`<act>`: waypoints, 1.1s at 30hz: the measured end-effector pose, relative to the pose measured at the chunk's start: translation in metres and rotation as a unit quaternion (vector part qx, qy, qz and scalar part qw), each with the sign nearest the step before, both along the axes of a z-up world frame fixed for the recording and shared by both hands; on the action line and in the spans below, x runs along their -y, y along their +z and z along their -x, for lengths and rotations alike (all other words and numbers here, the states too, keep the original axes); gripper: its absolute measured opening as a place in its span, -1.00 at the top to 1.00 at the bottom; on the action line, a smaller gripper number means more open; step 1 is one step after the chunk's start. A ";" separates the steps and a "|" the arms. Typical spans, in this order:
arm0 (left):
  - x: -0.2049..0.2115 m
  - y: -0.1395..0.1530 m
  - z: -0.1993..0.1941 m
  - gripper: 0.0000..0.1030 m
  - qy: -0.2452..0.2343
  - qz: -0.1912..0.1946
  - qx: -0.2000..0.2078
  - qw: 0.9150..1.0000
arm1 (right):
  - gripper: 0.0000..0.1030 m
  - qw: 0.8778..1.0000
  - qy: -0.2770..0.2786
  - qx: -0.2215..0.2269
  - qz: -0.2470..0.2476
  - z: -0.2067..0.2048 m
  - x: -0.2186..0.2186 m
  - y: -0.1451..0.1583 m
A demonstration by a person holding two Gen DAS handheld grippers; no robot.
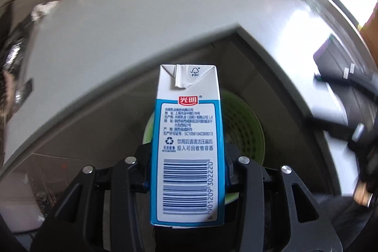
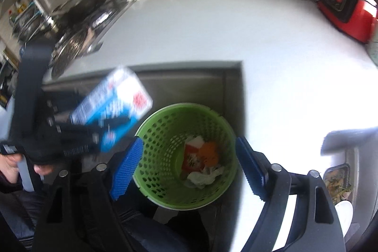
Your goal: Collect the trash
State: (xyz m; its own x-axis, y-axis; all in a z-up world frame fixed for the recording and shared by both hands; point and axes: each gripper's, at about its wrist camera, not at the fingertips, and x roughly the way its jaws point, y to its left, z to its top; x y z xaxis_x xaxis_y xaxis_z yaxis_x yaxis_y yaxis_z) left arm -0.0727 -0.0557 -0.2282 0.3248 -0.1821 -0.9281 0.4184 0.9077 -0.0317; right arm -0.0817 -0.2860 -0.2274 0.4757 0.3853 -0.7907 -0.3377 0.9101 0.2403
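The left hand-held gripper (image 1: 187,171) is clamped on a blue and white milk carton (image 1: 187,145), its barcode side facing the camera. The carton hangs above the green basket (image 2: 165,134) and toward its left edge in the right wrist view (there it looks blurred). The basket stands on the floor, below the corner of the white surface (image 2: 236,27). Inside the basket lie a red wrapper (image 2: 192,158), an orange piece (image 2: 209,152) and a crumpled white tissue (image 2: 203,177). The right hand-held gripper (image 2: 189,169) is above the basket with its blue pads (image 2: 126,168) wide apart, nothing between them. A red appliance (image 2: 349,13) stands on the surface, far behind the basket.
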 end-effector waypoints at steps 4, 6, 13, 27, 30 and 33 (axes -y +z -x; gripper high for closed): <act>0.011 -0.017 0.003 -0.27 -0.014 -0.025 -0.019 0.999 | -0.57 1.000 -0.020 0.007 0.001 -0.002 0.016 0.004; 0.013 -0.022 0.002 -0.37 -0.009 -0.029 -0.025 0.999 | -0.57 1.000 -0.028 0.007 0.001 -0.002 0.020 0.004; 0.021 -0.026 0.001 -0.51 -0.016 -0.035 -0.033 0.999 | -0.57 1.000 -0.028 -0.001 -0.007 0.001 0.020 -0.001; 0.010 -0.011 -0.015 -0.76 0.039 -0.063 0.007 0.997 | -0.87 0.999 -0.037 0.017 0.014 -0.013 0.014 0.002; 0.005 0.002 -0.025 -0.79 0.069 -0.057 0.032 0.995 | -0.89 0.998 -0.051 0.031 0.024 -0.020 0.017 0.007; -0.001 0.025 -0.039 -0.82 0.106 -0.061 0.078 0.989 | -0.92 0.996 -0.069 0.048 0.027 -0.029 0.020 0.017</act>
